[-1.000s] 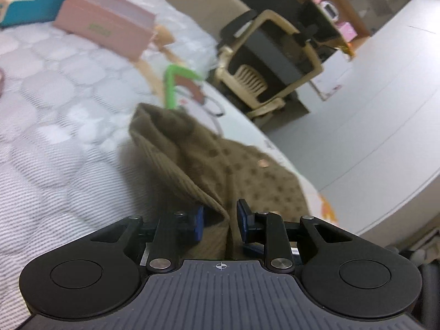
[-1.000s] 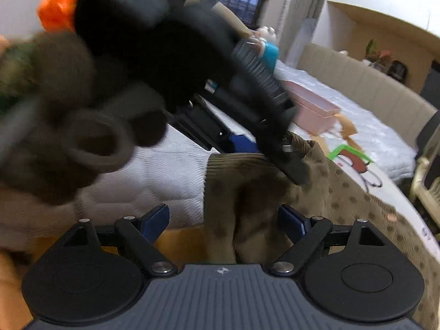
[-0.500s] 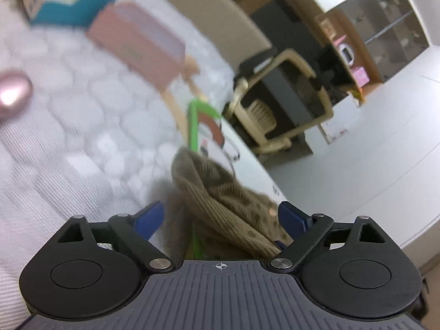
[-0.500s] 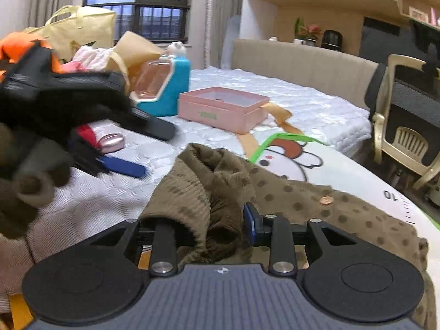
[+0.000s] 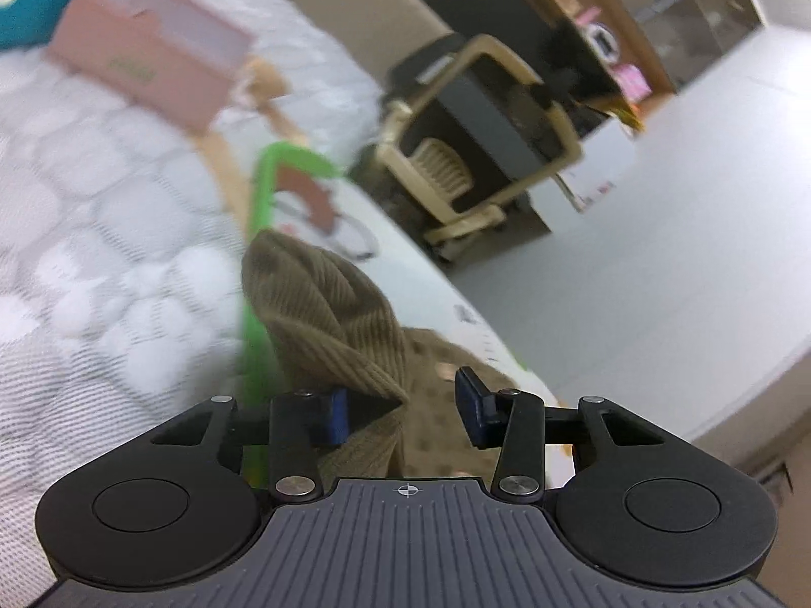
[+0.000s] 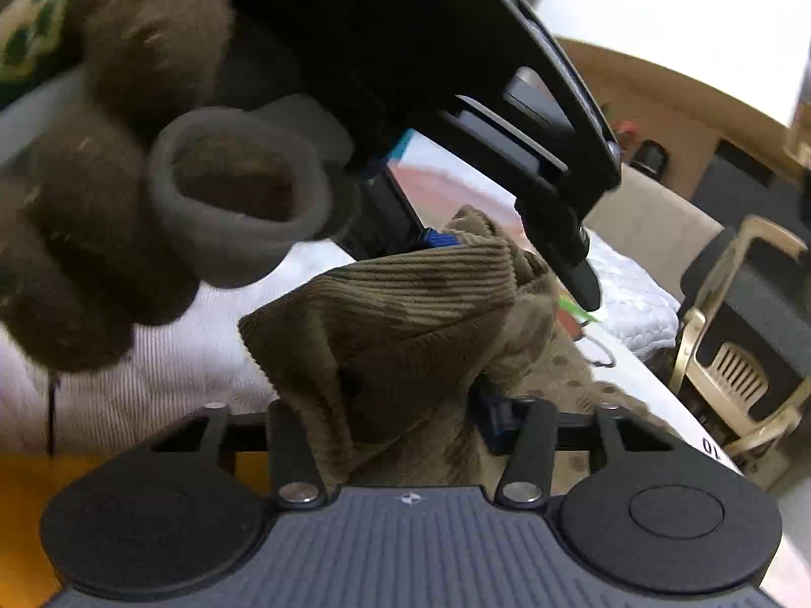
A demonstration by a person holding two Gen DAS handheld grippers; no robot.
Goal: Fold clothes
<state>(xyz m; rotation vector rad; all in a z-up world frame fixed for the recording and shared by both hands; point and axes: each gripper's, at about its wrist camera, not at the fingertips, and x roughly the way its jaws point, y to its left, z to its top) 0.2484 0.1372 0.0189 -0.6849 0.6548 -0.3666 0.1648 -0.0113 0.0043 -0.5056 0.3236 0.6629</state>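
Observation:
An olive-brown corduroy garment with dark dots (image 5: 324,314) lies bunched on the white quilted bed (image 5: 91,253). In the left wrist view my left gripper (image 5: 400,408) is open but narrowed. A raised fold rests against its left pad, and a gap shows before the right pad. In the right wrist view my right gripper (image 6: 395,420) is shut on a thick bunch of the garment (image 6: 405,304). The cloth rises from it in a tent to the left gripper (image 6: 509,268) just ahead and above. A gloved hand (image 6: 126,177) holds that gripper and fills the upper left.
A pink box (image 5: 152,55) and a teal box (image 5: 25,10) stand at the far side of the bed. A green-edged printed mat (image 5: 263,192) lies under the garment near the bed's edge. Beyond the edge are a beige chair (image 5: 481,152) and grey floor (image 5: 659,278).
My left gripper let go of the garment, opened wide, and has now narrowed around a fold. My right gripper went from open to shut on the cloth and has lifted it.

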